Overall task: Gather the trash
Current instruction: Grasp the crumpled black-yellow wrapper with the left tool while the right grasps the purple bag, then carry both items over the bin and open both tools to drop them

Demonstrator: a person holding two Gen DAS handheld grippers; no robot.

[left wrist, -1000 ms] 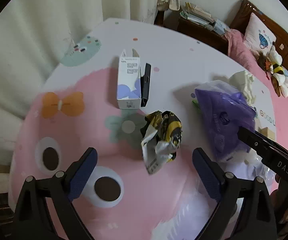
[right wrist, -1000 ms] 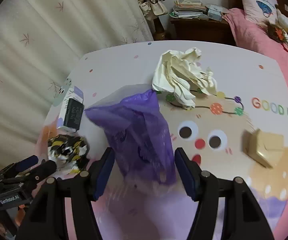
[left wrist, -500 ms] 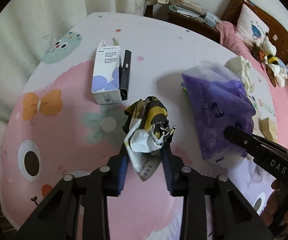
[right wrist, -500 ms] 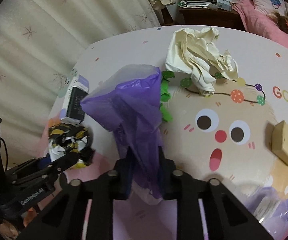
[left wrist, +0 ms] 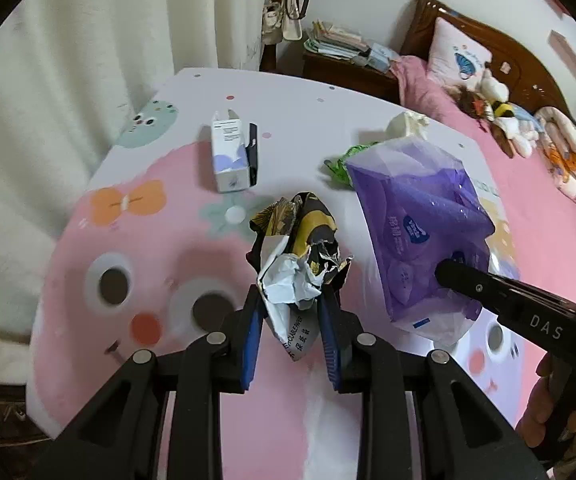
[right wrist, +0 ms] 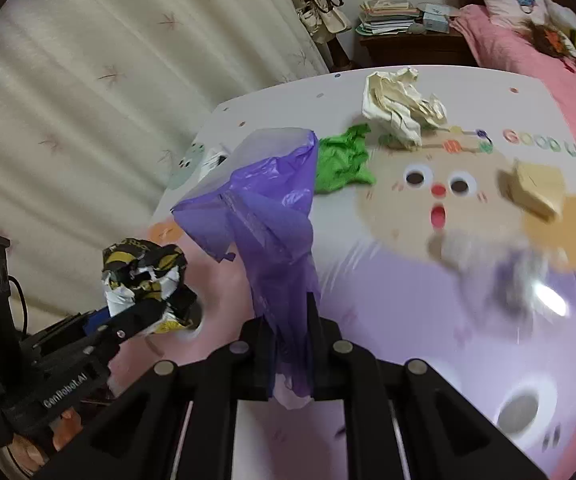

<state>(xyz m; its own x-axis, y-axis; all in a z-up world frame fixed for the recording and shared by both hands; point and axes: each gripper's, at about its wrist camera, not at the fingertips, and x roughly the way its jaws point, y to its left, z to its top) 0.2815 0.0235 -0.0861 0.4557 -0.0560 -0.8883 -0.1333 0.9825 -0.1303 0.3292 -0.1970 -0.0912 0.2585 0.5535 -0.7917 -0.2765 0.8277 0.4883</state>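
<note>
1. The left gripper (left wrist: 292, 312) is clamped on a crumpled black, yellow and white paper wrapper (left wrist: 300, 256), which bulges above its blue pads and hangs clear above the pink cartoon-printed tablecloth (left wrist: 159, 248).
2. The right gripper (right wrist: 290, 344) is pinched tight on the lower part of a thin purple plastic bag (right wrist: 271, 216); the bag stands up above the jaws, floppy, with its pale rim at the top.
3. Both sets of jaws have just been closing, each with its item between them (wrapper on the left, bag on the right).
4. Trash left on the table: a white and lilac cardboard box (left wrist: 229, 156) with a black strip beside it, a crumpled green plastic scrap (right wrist: 342, 160), a cream crumpled paper wad (right wrist: 402, 108) and a small tan box (right wrist: 536, 188).
5. Likely risk: the bag is held by thin film alone, so it could slip out or tear if tugged.
6. The bag's mouth looks collapsed; the wrapper may catch on the rim and drop back onto the table.
</note>
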